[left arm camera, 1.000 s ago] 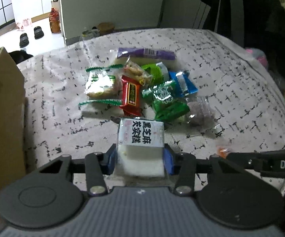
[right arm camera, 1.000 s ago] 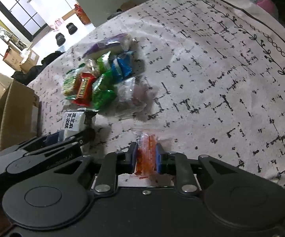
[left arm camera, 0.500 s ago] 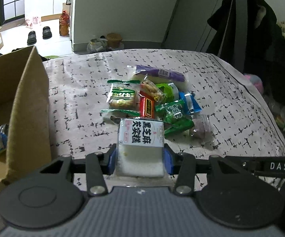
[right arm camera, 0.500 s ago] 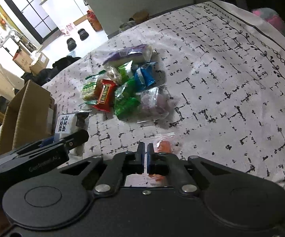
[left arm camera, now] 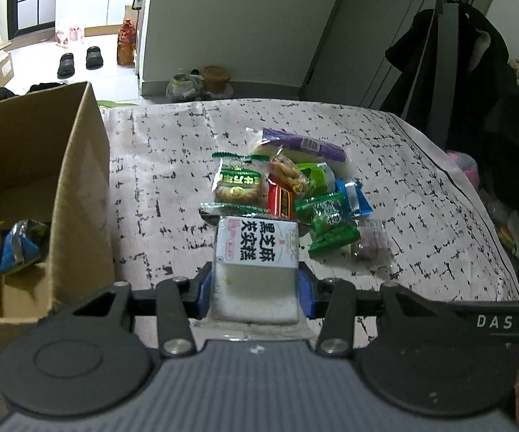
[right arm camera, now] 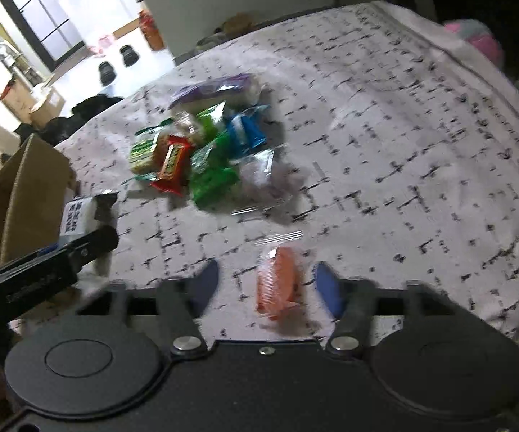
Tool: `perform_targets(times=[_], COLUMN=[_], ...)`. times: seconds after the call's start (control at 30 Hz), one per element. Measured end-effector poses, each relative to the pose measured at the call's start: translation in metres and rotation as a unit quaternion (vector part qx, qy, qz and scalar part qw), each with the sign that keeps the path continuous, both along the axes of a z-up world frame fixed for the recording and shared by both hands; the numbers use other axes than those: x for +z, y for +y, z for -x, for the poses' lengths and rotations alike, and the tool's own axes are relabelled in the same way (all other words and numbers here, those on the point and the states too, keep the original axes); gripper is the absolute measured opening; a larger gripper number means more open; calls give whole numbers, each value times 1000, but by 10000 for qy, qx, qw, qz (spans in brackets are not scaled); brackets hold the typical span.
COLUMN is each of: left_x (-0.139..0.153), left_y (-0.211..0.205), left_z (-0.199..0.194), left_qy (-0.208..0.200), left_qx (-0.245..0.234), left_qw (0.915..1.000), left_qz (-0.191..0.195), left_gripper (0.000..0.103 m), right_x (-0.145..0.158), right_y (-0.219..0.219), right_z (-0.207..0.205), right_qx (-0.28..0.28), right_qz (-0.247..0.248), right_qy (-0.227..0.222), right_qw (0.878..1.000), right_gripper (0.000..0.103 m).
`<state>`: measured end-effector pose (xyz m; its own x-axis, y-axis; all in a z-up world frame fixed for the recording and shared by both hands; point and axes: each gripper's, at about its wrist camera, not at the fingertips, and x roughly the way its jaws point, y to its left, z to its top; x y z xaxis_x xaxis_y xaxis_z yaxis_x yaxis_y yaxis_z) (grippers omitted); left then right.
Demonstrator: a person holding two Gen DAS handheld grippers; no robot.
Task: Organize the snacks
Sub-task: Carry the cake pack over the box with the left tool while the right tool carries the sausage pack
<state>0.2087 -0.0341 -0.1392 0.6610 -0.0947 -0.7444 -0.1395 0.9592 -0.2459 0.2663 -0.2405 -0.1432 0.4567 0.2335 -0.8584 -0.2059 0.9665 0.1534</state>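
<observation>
Patterned cloth (right arm camera: 385,108), blurred orange packet (right arm camera: 277,284)

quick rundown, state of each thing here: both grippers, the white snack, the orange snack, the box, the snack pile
left gripper: shut on white snack
right gripper: open, jaws just opened
orange snack: lying free between the pads
cardboard box: open, snacks inside
snack pile: heaped on the tablecloth

Cardboard box (left arm camera: 79,180) walls off the left; snack pile (left arm camera: 288,194) crowds mid-cloth.
</observation>
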Motion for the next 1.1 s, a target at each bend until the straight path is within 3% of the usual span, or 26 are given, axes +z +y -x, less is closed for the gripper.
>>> perform_targets(times=[0.23,0.33,0.4,0.83,1.1], left_x=[-5,-9,-11,19,43], left_y=[-1,-3,-4,13,33], left_z=[2,3,3,9,22], left_qy=[127,208,248,-142,-396], left_qx=[6,-35,-56,94,298], left_qw=[9999,9998,9997,9999,9987], left_qz=[24,4,1,-28,-106], left_gripper=[45,45,45,45,45], right_x=[-27,-26,-24,24,44], right_y=[2,5,3,18,43], right_z=[-5,-4,-6,-8,-6], right_qx=[-173,-52,21,370,615], right_qz=[130,123,-116,-998,-1233], right_qy=[587,515,623,91,-147], right_qw=[9980,9986,9980,9943,9903], right_gripper=[64,31,24,22,22])
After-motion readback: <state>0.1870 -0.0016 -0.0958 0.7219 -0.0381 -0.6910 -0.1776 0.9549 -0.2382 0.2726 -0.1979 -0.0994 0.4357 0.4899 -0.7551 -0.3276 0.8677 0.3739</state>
